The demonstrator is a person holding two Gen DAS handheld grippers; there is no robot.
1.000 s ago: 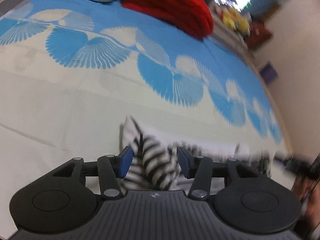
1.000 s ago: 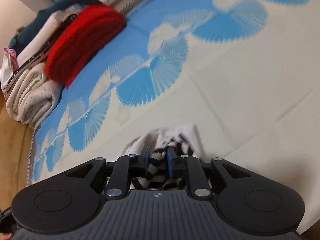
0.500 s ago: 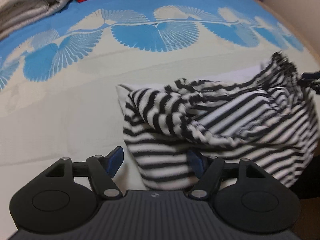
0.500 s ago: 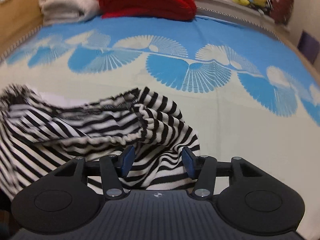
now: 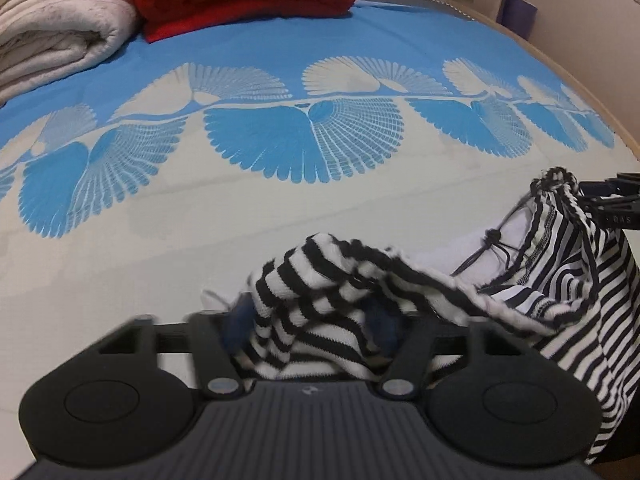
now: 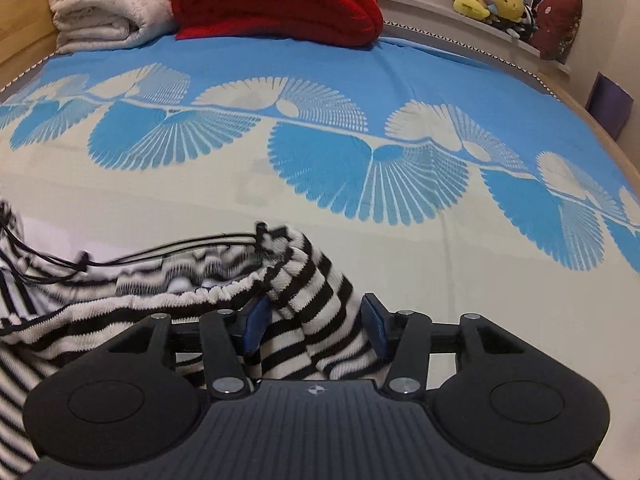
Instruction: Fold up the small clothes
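Left wrist view: the left gripper (image 5: 310, 326) has its jaws closing around a bunched edge of the striped garment (image 5: 560, 280), which lies between the blurred pads; firm contact cannot be confirmed. The garment hangs just above the patterned bedspread (image 5: 280, 140).

Right wrist view: the right gripper (image 6: 316, 326) is also closing, jaws half wide, cloth between the pads (image 6: 253, 322) with a gap on one side.

Judgement: regrasping the waistband edge. Next, secure both grips and spread the garment flat.
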